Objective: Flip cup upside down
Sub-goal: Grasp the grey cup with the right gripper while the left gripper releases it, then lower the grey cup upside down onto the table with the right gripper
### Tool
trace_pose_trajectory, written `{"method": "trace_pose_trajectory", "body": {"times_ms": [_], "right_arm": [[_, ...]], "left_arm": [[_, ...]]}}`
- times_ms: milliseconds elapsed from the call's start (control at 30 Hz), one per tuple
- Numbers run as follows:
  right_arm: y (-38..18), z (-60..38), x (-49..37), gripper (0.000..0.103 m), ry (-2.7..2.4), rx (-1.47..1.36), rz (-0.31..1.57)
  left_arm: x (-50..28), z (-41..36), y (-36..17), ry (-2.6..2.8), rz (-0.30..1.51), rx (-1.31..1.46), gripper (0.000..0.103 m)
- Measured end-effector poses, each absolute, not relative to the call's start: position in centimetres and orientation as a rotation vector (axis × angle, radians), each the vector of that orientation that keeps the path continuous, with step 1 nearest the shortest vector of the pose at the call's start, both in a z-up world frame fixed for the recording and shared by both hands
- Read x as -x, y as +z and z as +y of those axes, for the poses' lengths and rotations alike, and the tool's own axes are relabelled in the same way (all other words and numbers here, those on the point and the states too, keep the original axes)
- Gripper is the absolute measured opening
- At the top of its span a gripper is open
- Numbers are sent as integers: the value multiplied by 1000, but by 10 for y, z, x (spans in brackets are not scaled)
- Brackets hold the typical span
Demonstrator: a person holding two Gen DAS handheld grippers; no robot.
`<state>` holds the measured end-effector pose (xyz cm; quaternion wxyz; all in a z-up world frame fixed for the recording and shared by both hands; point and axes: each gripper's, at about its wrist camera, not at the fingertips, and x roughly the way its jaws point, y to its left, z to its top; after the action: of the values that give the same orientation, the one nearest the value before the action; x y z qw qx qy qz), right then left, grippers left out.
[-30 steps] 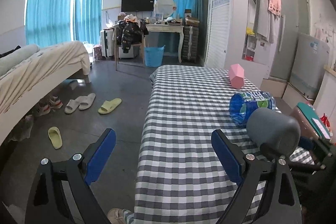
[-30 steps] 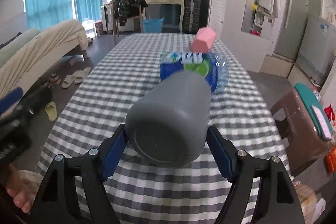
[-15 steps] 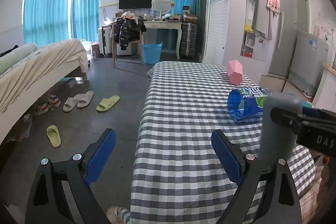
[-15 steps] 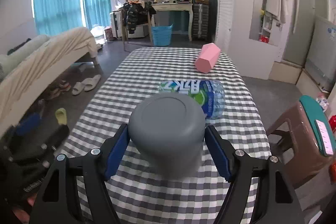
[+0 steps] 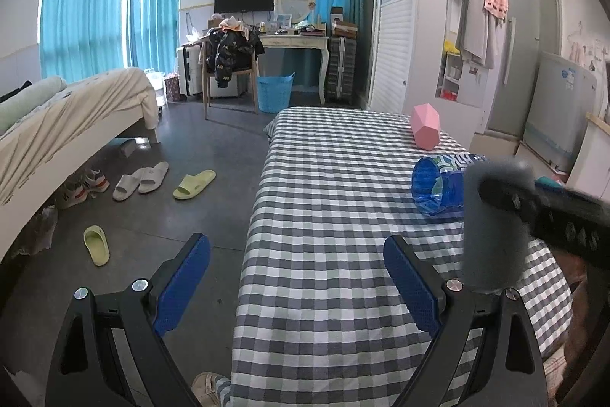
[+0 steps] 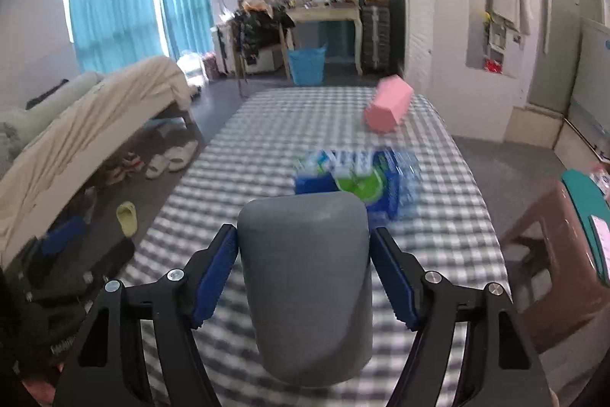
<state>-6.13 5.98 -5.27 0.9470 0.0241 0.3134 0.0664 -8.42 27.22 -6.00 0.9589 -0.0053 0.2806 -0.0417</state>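
Observation:
The grey cup (image 6: 309, 288) is held between the blue pads of my right gripper (image 6: 305, 273), which is shut on it. The cup stands upright with its closed base on top, over the checked tablecloth (image 6: 236, 155). In the left wrist view the same cup (image 5: 492, 227) appears at the right with the right gripper's black arm across it; whether its rim touches the cloth is hidden. My left gripper (image 5: 297, 281) is open and empty, over the table's near left edge.
A blue plastic bottle (image 6: 358, 178) lies on its side just beyond the cup. A pink faceted box (image 6: 387, 109) lies farther back on the table. A brown stool (image 6: 553, 250) stands right of the table. Slippers (image 5: 194, 184) lie on the floor at the left.
My right gripper has turned the cup from lying tilted on its side to standing with its base up. The left gripper has stayed where it was, open.

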Motion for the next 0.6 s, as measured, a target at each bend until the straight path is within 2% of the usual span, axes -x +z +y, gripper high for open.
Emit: {"method": "trace_pose_trajectory", "body": {"times_ms": [100, 267, 600], "right_arm": [[-54, 61, 55, 71, 137, -46, 577], [-72, 60, 64, 69, 125, -15, 587], [-59, 61, 54, 67, 133, 6, 581]], "left_arm": [[84, 271, -61, -81, 572, 6, 95], [81, 270, -63, -78, 583, 11, 95], [80, 263, -65, -79, 592, -9, 95]]}}
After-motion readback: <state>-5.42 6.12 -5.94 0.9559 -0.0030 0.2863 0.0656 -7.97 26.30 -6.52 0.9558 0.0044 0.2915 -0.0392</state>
